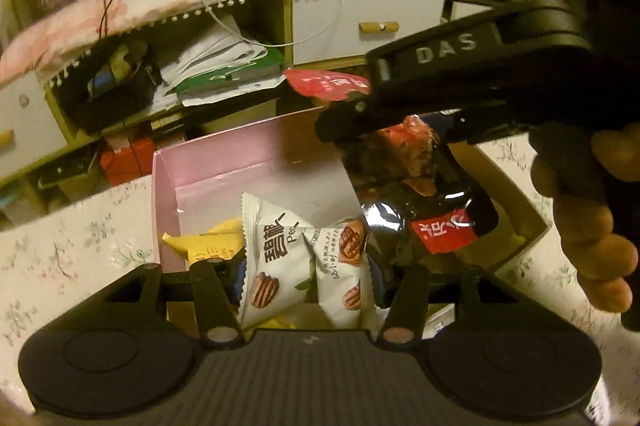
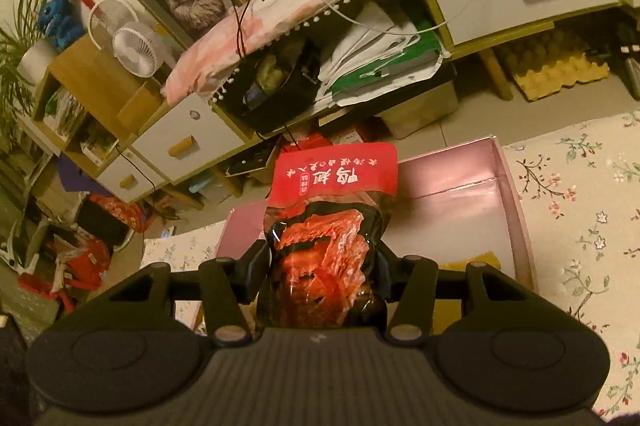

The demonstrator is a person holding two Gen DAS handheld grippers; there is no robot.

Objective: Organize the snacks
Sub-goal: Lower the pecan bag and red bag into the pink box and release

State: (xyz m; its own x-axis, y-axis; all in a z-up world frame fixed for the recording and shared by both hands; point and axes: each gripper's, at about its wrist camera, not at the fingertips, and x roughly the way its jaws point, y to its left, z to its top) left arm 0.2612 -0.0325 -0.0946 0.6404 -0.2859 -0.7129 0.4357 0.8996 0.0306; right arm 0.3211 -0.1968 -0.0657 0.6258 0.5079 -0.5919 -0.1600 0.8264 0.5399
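Midway through, by the look of it. Already in the pink box: one yellow packet. Clamped in the left gripper over that box: two white pecan packets. Pinched in the right gripper, above the box's open half: a red-and-black meat snack bag. Left to do, probably: both loads set down. Any snacks outside the box: hidden.
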